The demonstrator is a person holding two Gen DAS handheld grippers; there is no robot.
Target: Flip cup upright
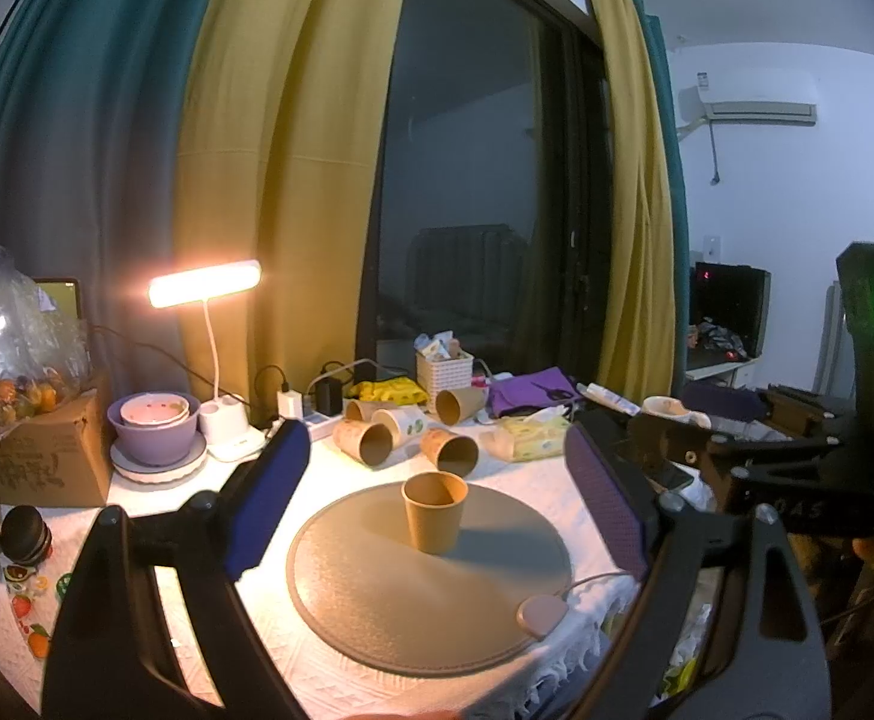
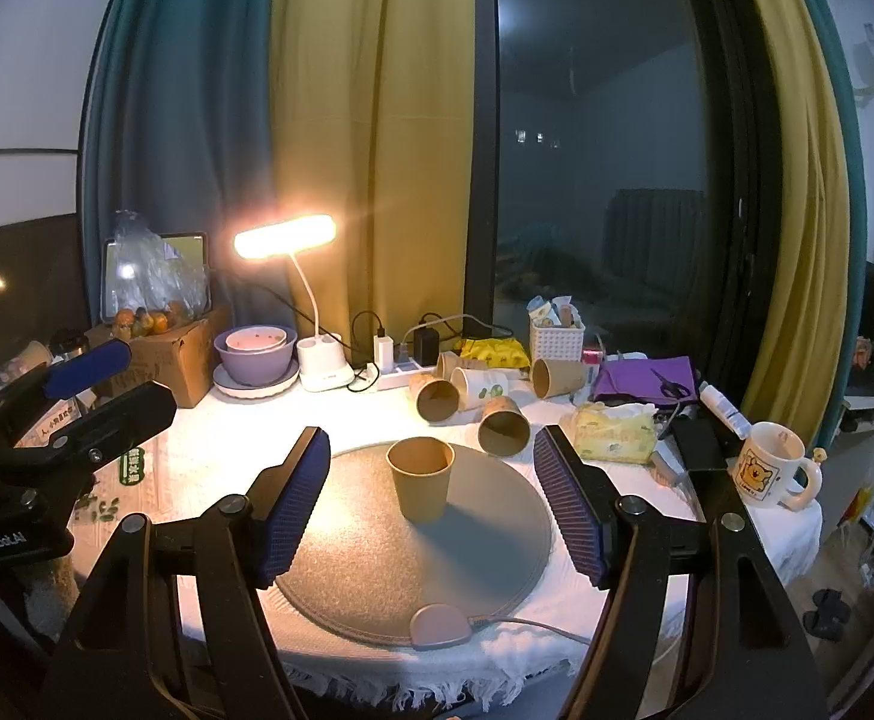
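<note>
A brown paper cup (image 1: 434, 510) stands upright, mouth up, on a round grey mat (image 1: 377, 594); it also shows in the right wrist view (image 2: 420, 477) on the mat (image 2: 377, 576). My left gripper (image 1: 437, 468) is open and empty, its blue pads wide apart on either side of the cup, held back from it. My right gripper (image 2: 431, 468) is open and empty too, framing the cup from nearer the table edge. The right gripper's body shows at the right of the left wrist view (image 1: 796, 462).
Several paper cups (image 2: 499, 423) lie on their sides behind the mat. A lit desk lamp (image 2: 285, 237), purple bowls (image 2: 255, 354), a cardboard box (image 2: 164, 360), a power strip, a white basket (image 2: 556, 339), tissues (image 2: 613, 426) and a mug (image 2: 769, 465) crowd the table. A pink puck with cable (image 2: 439, 627) sits on the mat's front edge.
</note>
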